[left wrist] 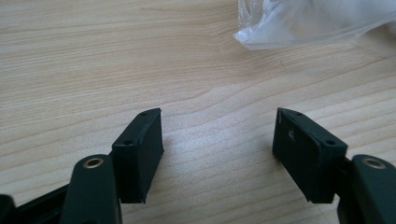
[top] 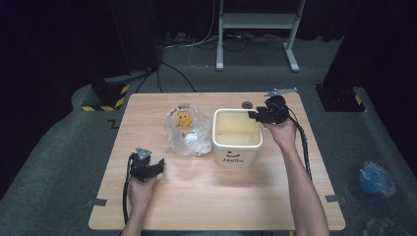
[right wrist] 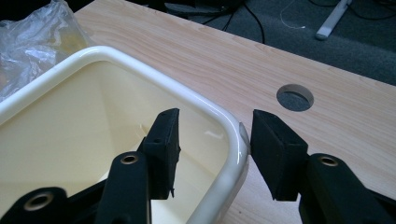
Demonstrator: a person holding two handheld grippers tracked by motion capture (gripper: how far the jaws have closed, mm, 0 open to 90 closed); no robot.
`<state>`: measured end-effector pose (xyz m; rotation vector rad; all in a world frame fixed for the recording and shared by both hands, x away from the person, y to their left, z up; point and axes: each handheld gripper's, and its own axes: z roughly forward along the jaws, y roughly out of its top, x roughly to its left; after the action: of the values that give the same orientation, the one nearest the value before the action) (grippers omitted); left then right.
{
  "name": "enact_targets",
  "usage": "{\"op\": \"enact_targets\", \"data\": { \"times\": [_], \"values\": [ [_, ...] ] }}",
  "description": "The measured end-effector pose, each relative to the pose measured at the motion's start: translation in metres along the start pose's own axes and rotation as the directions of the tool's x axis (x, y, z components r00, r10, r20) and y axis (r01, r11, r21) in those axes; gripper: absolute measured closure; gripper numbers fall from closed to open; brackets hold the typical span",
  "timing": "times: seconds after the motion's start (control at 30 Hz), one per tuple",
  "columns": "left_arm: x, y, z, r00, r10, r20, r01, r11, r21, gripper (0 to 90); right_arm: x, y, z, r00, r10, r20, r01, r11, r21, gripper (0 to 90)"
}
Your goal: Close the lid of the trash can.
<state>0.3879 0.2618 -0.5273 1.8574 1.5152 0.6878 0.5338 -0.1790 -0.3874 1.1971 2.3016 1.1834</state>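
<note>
Meanwhile the right gripper (right wrist: 215, 154) straddled the far right rim of the cream square plastic bin (top: 237, 156) mid-table, jaws parted and not pinching it. Nearer left, the left gripper (left wrist: 217, 156) stood open over bare wood, near a crumpled clear plastic bag (top: 187, 130).

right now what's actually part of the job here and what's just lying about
In the job:
- cream bin, its rim corner between the right gripper jaws, no pad pressing
- clear plastic bag beside it
- left gripper, open over bare table

Lying about:
- blue bag on the floor
- metal stand
</note>
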Motion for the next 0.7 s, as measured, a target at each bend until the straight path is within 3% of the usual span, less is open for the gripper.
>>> {"op": "enact_targets", "data": {
  "times": [0.2,0.33,0.7],
  "values": [
    [0.0,0.0,0.0,1.0,0.0,0.0,0.0,1.0,0.0,33.3,0.002,-0.004,0.002,0.9997,-0.011,0.02,0.011,1.0,-0.014,50.0],
    [0.0,0.0,0.0,1.0,0.0,0.0,0.0,1.0,0.0,33.3,-0.001,-0.009,0.002,0.9997,0.006,0.023,-0.006,1.0,-0.009,48.2],
    [0.0,0.0,0.0,1.0,0.0,0.0,0.0,1.0,0.0,33.3,0.001,-0.015,-0.007,0.9996,0.012,0.024,-0.01,0.997,-0.071,46.9]
  ]
}}
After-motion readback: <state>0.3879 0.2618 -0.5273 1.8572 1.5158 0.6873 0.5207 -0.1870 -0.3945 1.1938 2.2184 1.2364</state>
